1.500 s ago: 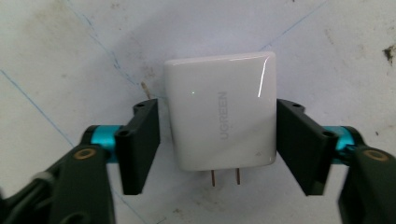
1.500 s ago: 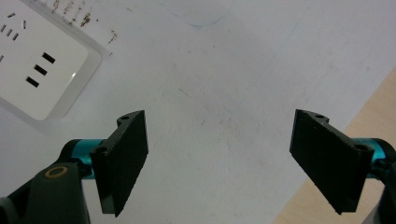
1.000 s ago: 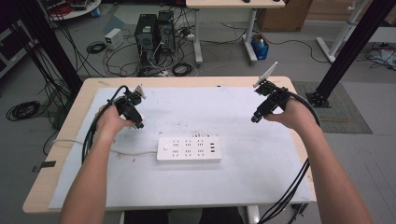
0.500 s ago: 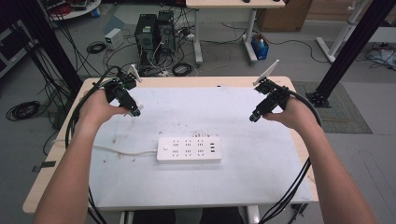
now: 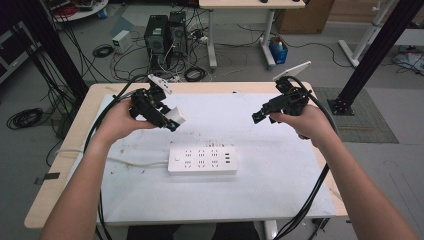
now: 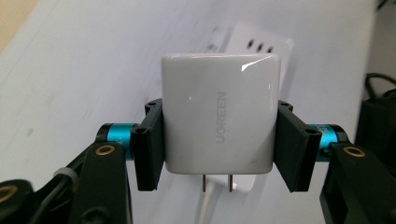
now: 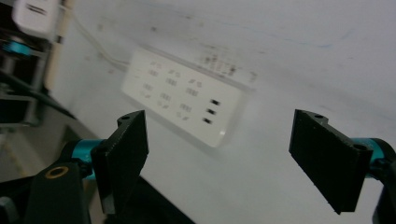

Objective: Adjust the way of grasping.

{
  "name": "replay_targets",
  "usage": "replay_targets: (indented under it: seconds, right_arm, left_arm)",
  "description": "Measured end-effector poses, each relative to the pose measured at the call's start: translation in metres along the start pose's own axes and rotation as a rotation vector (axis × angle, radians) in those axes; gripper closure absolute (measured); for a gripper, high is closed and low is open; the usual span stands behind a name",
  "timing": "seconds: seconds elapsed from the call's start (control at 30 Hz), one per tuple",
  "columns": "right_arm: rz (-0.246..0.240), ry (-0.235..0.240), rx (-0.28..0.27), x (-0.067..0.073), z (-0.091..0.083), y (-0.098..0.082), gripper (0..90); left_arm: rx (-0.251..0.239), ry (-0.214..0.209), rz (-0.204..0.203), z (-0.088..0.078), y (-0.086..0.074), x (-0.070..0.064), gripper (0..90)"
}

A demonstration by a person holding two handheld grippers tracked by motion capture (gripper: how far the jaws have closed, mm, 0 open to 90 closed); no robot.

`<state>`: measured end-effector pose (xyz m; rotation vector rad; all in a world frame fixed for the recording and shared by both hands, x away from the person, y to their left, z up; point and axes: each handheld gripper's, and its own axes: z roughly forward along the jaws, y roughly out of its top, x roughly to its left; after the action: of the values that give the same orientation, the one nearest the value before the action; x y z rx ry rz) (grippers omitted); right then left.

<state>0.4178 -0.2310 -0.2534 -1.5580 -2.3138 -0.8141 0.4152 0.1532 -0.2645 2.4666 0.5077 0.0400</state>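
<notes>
From above, your left gripper (image 5: 169, 121) holds a white charger (image 5: 176, 116) in the air over the table (image 5: 280, 190), its pads tight on the charger's two sides. The power strip (image 5: 202, 160) lies flat below and just toward you from those fingers, well apart from them, its cord (image 5: 130, 161) running off to your left. Your right gripper (image 5: 259, 117) hangs over the far right part of the table with nothing between its fingers; the strip lies below and to their left.

In the left gripper view, the charger (image 6: 219, 119) sits squarely between the two pads (image 6: 150, 143), touching both, its two prongs (image 6: 216, 182) pointing back toward the gripper body. One end of the strip (image 6: 261, 44) peeks out beyond the charger's far edge.

In the right gripper view, your fingers (image 7: 122, 154) stand wide and empty. The strip (image 7: 182, 100) lies beyond them, seen in the gap, nearer the left finger. The charger (image 7: 36, 16) shows at the top left corner.
</notes>
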Motion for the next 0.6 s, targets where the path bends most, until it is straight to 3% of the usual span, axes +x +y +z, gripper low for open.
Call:
replay_targets:
  seconds: [0.03,0.07,0.1,0.13,0.2,0.23,0.27,0.3,0.33,0.37,0.4,0.6]
  right_arm:
    - [0.000,0.000,0.000,0.000,0.000,0.000,19.2]
    - [0.023,0.064,-0.014,0.004,0.002,-0.001,19.2]
    - [0.023,0.064,-0.014,0.004,0.002,-0.001,19.2]
    - [0.044,0.120,-0.012,0.010,0.006,-0.002,19.4]
    - [0.049,0.144,-0.010,0.013,0.009,-0.003,19.8]
    - [0.058,0.174,-0.005,0.016,0.012,-0.003,19.8]
    - [0.081,0.234,-0.003,0.021,0.017,-0.004,20.4]
    - [0.081,0.234,-0.003,0.021,0.017,-0.004,20.4]
    - [0.109,0.286,0.001,0.026,0.021,-0.004,26.1]
    - [0.109,0.286,0.001,0.026,0.021,-0.004,26.1]
    - [0.124,0.320,0.007,0.031,0.026,-0.004,26.4]
    - [0.157,0.343,0.020,0.040,0.036,-0.002,30.5]
  left_arm:
    - [-0.027,-0.019,0.026,0.002,0.003,-0.003,42.6]
    - [-0.077,-0.050,0.065,0.006,0.007,-0.008,42.5]
    - [-0.077,-0.050,0.065,0.006,0.007,-0.008,42.6]
    - [-0.094,-0.072,0.082,0.009,0.010,-0.010,42.6]
    - [-0.116,-0.095,0.119,0.016,0.015,-0.014,42.6]
    - [-0.124,-0.094,0.142,0.019,0.017,-0.017,42.6]
    - [-0.141,-0.111,0.162,0.027,0.022,-0.021,42.6]
    - [-0.141,-0.111,0.162,0.027,0.022,-0.021,42.5]
    - [-0.148,-0.114,0.182,0.031,0.025,-0.023,42.5]
    - [-0.159,-0.122,0.191,0.035,0.027,-0.025,42.5]
    - [-0.169,-0.135,0.214,0.042,0.031,-0.028,42.6]
    - [-0.196,-0.141,0.285,0.054,0.044,-0.039,42.6]
